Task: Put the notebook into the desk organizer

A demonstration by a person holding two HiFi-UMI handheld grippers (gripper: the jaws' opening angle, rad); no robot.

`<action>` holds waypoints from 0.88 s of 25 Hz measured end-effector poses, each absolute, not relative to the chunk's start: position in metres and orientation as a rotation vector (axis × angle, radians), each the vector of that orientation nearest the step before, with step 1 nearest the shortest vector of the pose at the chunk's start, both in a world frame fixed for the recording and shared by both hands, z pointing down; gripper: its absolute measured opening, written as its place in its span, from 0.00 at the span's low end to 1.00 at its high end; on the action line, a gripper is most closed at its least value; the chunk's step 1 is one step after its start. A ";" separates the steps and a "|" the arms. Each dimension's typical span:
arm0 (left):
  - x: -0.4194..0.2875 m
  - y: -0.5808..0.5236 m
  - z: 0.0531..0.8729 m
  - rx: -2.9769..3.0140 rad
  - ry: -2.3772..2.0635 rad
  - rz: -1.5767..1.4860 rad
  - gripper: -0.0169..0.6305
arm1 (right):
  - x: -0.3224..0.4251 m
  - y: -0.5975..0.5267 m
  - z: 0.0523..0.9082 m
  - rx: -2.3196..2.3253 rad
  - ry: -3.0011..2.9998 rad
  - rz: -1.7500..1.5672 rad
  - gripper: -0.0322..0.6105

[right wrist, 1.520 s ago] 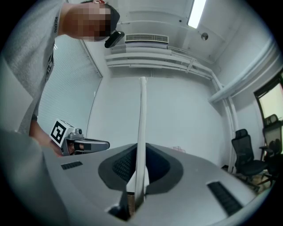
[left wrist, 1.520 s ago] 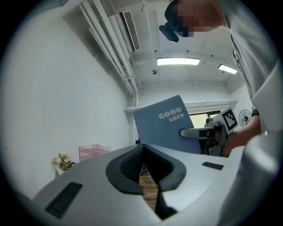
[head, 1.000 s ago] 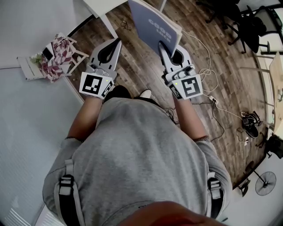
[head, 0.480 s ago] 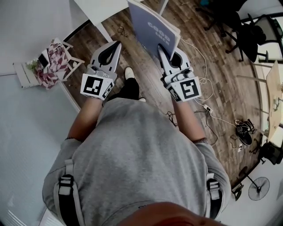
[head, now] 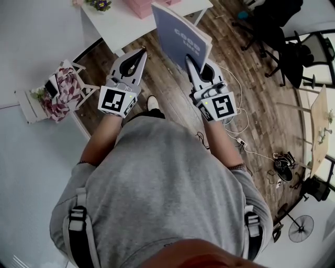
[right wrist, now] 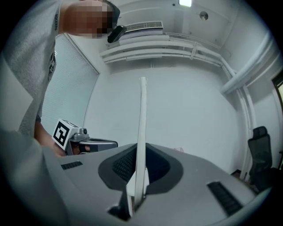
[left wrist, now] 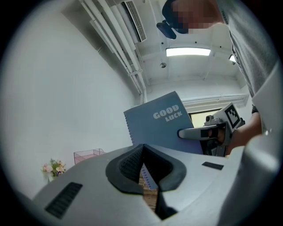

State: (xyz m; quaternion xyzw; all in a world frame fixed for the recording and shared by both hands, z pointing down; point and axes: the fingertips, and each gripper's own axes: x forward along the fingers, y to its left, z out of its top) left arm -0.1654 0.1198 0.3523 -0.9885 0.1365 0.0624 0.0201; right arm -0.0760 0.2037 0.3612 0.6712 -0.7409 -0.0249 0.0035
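A blue spiral notebook point(head: 179, 32) marked "GOOD LUCK" stands on edge in the air, with my right gripper point(head: 189, 60) shut on its lower edge. It appears edge-on point(right wrist: 142, 128) in the right gripper view, pinched between the pads. My left gripper point(head: 141, 52) is level with it on the left, shut and holding nothing; its tips meet point(left wrist: 143, 149). From the left gripper view I see the notebook cover point(left wrist: 161, 126) and the right gripper point(left wrist: 196, 132). The pink mesh desk organizer point(head: 146, 6) stands on the white table point(head: 123, 27) ahead, also pink point(left wrist: 88, 155) in the left gripper view.
A small flower pot point(head: 99, 4) stands on the table beside the organizer. A low white rack with patterned cloth point(head: 60, 78) stands at the left by the wall. Office chairs point(head: 293, 36), floor cables point(head: 235, 131) and a fan point(head: 293, 227) are to the right.
Both grippers and the notebook have moved forward across the wooden floor. The white table with the pink organizer and flowers has come into view at the top. Both grips are unchanged.
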 end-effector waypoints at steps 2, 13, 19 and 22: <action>-0.156 0.101 0.350 -3.067 0.421 0.196 0.06 | -0.068 0.184 0.360 2.108 -2.324 -0.071 0.11; -0.100 0.036 0.349 -3.065 0.434 0.166 0.06 | -0.010 0.121 0.355 2.124 -2.338 -0.046 0.11; -0.067 0.006 0.352 -3.057 0.510 0.156 0.06 | 0.030 0.084 0.354 2.072 -2.408 -0.045 0.11; -0.046 -0.010 0.351 -3.034 0.562 0.163 0.06 | 0.052 0.061 0.352 2.013 -2.465 -0.055 0.11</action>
